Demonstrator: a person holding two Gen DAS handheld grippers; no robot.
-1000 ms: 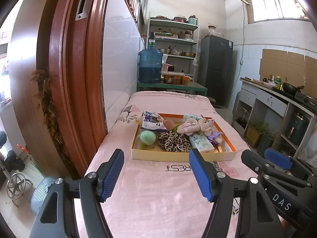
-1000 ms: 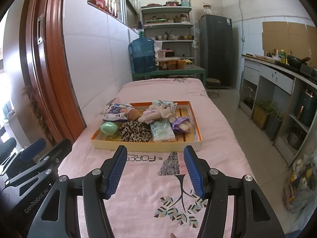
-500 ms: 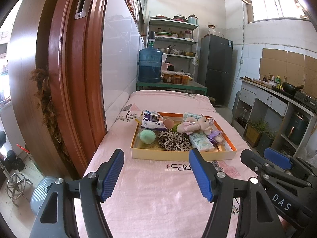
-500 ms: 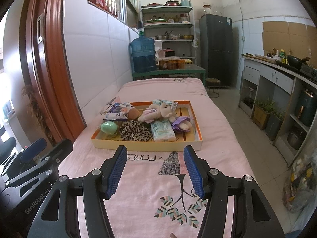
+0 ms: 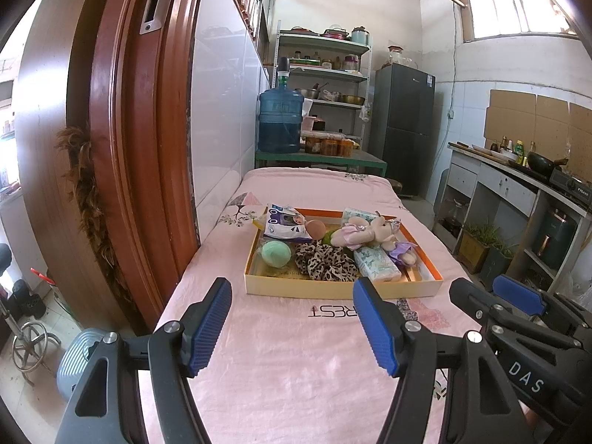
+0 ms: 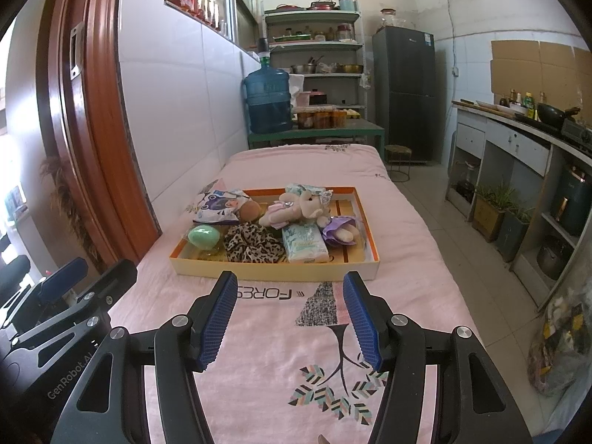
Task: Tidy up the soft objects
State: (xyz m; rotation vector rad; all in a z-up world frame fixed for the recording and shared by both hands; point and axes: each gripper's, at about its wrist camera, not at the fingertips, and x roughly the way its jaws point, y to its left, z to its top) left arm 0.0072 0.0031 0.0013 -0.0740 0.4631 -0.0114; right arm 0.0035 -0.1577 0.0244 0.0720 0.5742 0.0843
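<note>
An orange-rimmed shallow box (image 5: 344,289) (image 6: 273,271) lies on the pink cloth of a long table. In it are a green sponge ball (image 5: 276,254) (image 6: 203,236), a leopard-print scrunchie (image 5: 325,261) (image 6: 253,247), a pink plush toy (image 5: 364,232) (image 6: 296,210), a tissue pack (image 5: 377,264) (image 6: 304,243), a small purple doll (image 5: 405,251) (image 6: 340,230) and a printed pouch (image 5: 285,224) (image 6: 220,209). My left gripper (image 5: 292,327) hovers open over the cloth short of the box, nothing between its blue pads. My right gripper (image 6: 290,320) is also open and empty, beside the left one.
A wooden door frame (image 5: 125,140) and tiled wall run along the table's left side. Beyond the table stand a water jug (image 5: 280,120), shelves (image 5: 325,70) and a dark fridge (image 5: 405,129). A counter (image 6: 518,137) with pots lines the right, across a tiled floor aisle (image 6: 436,207).
</note>
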